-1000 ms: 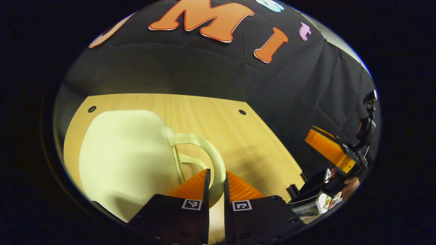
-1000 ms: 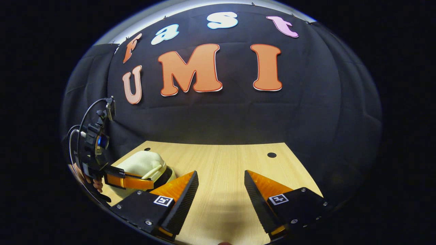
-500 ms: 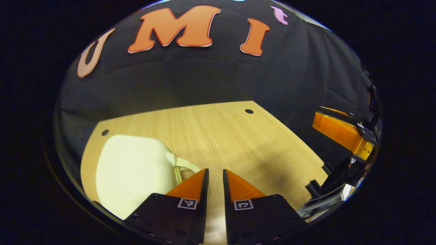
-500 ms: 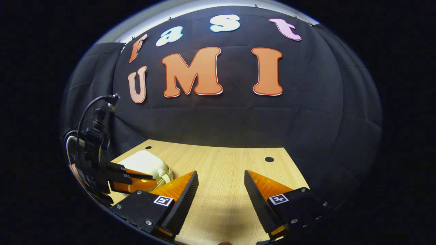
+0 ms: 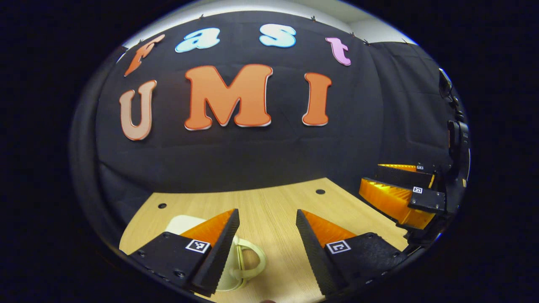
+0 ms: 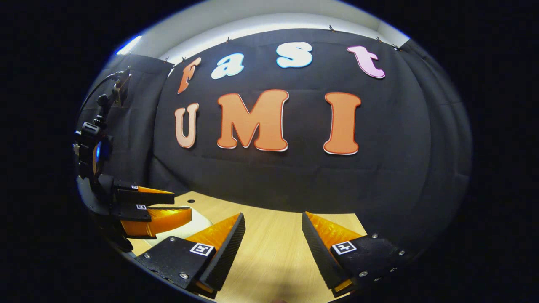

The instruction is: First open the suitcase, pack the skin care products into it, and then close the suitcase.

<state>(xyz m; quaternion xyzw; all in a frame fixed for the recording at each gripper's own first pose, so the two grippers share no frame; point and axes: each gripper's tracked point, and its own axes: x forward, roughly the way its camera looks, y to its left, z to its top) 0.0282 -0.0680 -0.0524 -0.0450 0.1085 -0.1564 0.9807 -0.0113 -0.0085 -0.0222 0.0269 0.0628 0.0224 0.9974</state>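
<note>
One suitcase, pale cream with its lid down, is seen lying on the wooden table in the left gripper view, partly hidden behind the left gripper's near finger. Its looped handle is seen low between the two fingers, touched by neither. The left gripper's fingers are spread wide apart, with nothing held. Two small dark holes are counted on the tabletop. The right gripper is seen at the far right edge, raised above the table edge. In the right gripper view, the right gripper is held with fingers wide apart over bare wood, nothing between them. The left gripper is seen at the left, over a pale sliver of the suitcase.
</note>
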